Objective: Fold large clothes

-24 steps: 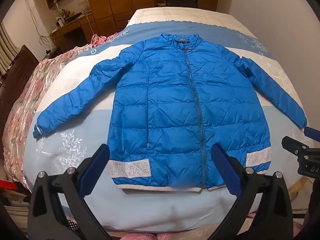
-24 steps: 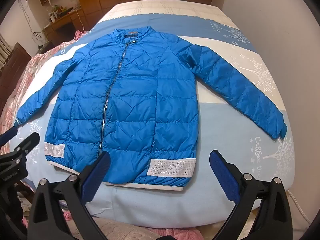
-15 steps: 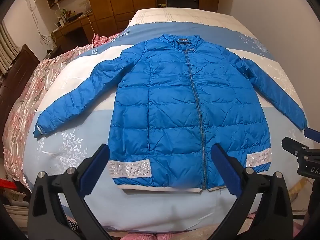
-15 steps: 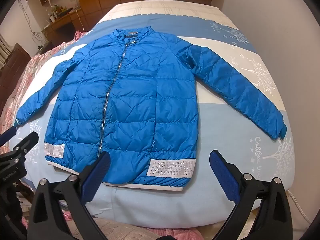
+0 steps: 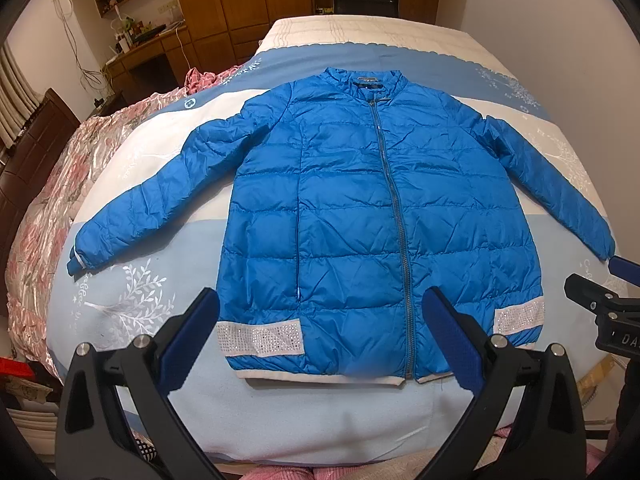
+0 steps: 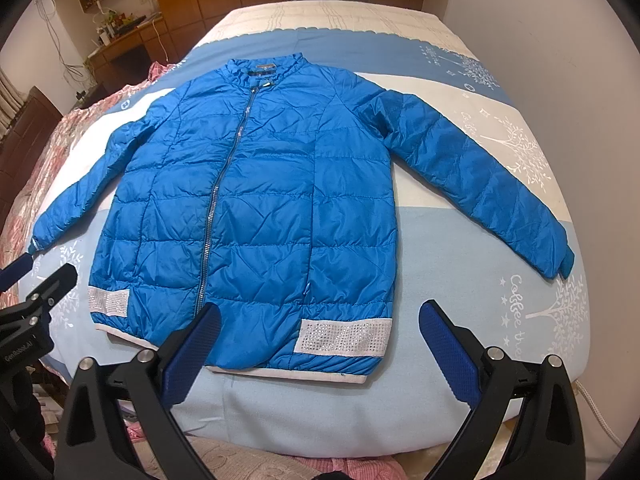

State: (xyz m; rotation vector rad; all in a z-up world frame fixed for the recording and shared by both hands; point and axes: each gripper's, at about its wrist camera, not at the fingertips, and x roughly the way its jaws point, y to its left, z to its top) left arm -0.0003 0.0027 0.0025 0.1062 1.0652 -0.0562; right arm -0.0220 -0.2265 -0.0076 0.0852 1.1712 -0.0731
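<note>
A blue quilted zip jacket lies flat and face up on the bed, zipped, collar at the far end, both sleeves spread out to the sides. It also shows in the right wrist view. Its hem with white studded bands lies near the bed's front edge. My left gripper is open and empty, hovering over the hem's left half. My right gripper is open and empty, over the hem's right half. Neither touches the jacket.
The bed has a blue and white cover. A pink floral quilt is bunched along the left side. A white wall runs along the right. Wooden cupboards and a desk stand at the back.
Both grippers have shifted very slightly; the jacket appears a touch lower in the left view. Nothing was grasped or moved.
</note>
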